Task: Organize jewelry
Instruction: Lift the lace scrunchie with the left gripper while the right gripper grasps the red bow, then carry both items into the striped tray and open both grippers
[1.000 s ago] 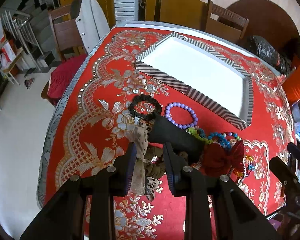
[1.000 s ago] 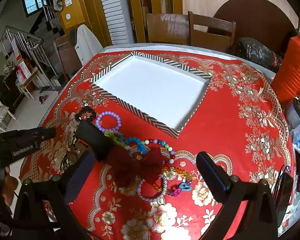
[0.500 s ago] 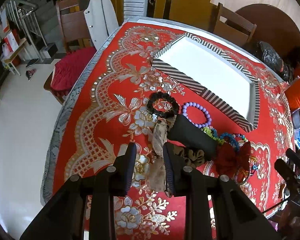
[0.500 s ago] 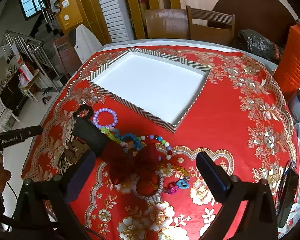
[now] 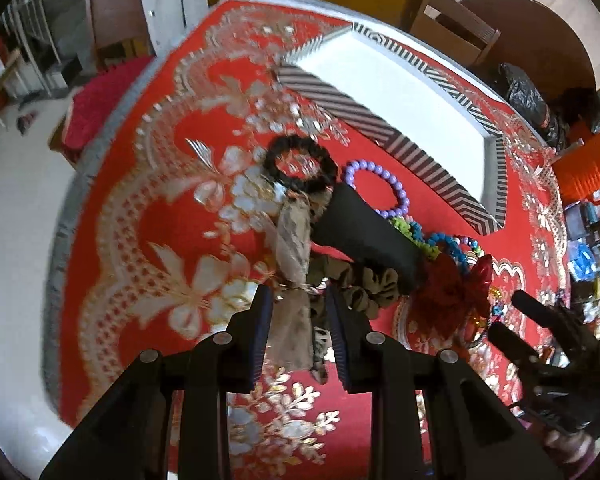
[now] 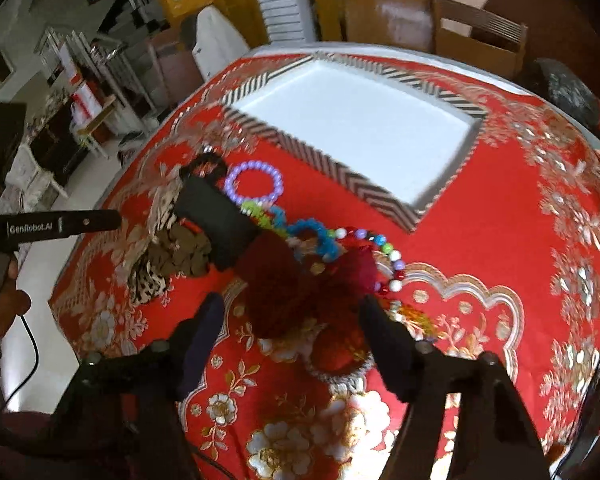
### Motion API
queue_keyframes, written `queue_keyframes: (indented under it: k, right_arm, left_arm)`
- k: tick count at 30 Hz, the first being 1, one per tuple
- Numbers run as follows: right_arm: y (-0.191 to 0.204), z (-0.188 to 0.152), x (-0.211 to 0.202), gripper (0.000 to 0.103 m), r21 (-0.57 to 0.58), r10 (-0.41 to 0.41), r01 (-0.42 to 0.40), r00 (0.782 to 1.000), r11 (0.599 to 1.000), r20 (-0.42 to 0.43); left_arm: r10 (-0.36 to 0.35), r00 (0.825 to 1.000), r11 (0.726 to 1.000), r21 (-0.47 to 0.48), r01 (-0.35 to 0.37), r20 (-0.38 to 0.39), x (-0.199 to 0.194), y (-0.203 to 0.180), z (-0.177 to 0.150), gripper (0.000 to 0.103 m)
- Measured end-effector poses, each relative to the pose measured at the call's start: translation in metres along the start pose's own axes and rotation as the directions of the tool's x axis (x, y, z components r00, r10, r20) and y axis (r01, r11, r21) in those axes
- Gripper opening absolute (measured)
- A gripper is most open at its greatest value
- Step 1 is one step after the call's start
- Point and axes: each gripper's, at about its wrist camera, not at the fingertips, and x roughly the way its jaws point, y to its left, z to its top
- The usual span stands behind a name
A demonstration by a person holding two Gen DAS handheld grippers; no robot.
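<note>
Red floral tablecloth (image 6: 500, 240), jewelry heaped at mid-frame, both grippers low over it.

The left gripper (image 5: 300, 320) straddles a beige printed fabric bow (image 5: 294, 240), jaws narrowly apart, grip unclear. The right gripper (image 6: 292, 320) has just been closing, jaws open around the dark red bow (image 6: 292, 280), not pressing. The purple bead bracelet (image 6: 254, 182) lies just below the striped white tray (image 6: 340, 188), which sits in the upper centre.

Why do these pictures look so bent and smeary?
Both views come through fisheye lenses, so the tray edges and table rim bow and the corners go black. Left wrist view: the tablecloth pattern is smeared by motion blur. Right wrist view: the red bow is soft, while the fingers stay fairly sharp.
</note>
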Motion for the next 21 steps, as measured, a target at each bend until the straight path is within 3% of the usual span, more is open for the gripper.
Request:
queue_keyframes:
  k: [5,9,10,11,13,14,17,21]
  right_arm:
    - [0.014,0.01,0.023,0.07,-0.119,-0.042,0.039,0.999,0.992,-0.021]
    - [0.018,0.015,0.039,0.07,-0.175,-0.076,0.065,0.996,0.982,-0.056]
    - [0.018,0.015,0.043,0.065,-0.176,-0.084,0.071,0.994,0.982,-0.066]
    - [0.016,0.015,0.046,0.043,-0.17,-0.081,0.067,0.994,0.983,-0.078]
    - [0.01,0.014,0.052,0.013,-0.137,-0.069,0.055,0.993,0.989,-0.1]
    - [0.006,0.013,0.052,0.012,-0.107,-0.047,0.036,0.994,0.994,-0.096]
    - [-0.001,0.014,0.048,0.003,-0.048,0.0,-0.005,0.995,0.999,-0.1]
    - [-0.007,0.016,0.025,0.002,0.015,0.075,-0.075,0.996,0.997,-0.056]
  left_arm:
    - [-0.053,0.998,0.999,-0.013,0.053,-0.045,0.022,0.001,0.003,0.017]
    - [-0.047,0.996,0.999,-0.002,0.047,-0.076,0.036,-0.001,0.002,0.017]
    - [-0.036,0.996,0.999,0.013,0.037,-0.084,0.04,-0.002,0.002,0.017]
    - [-0.021,0.995,0.999,0.024,0.023,-0.093,0.042,-0.003,0.002,0.017]
    - [0.018,0.996,0.999,0.049,-0.014,-0.084,0.043,-0.005,0.001,0.017]
    - [0.02,0.997,0.998,0.061,-0.015,-0.079,0.044,-0.006,0.001,0.017]
    - [0.008,0.998,0.997,0.083,-0.002,-0.067,0.041,-0.007,-0.001,0.0]
    - [-0.022,0.999,0.997,0.079,0.025,-0.048,0.02,0.0,0.002,0.0]
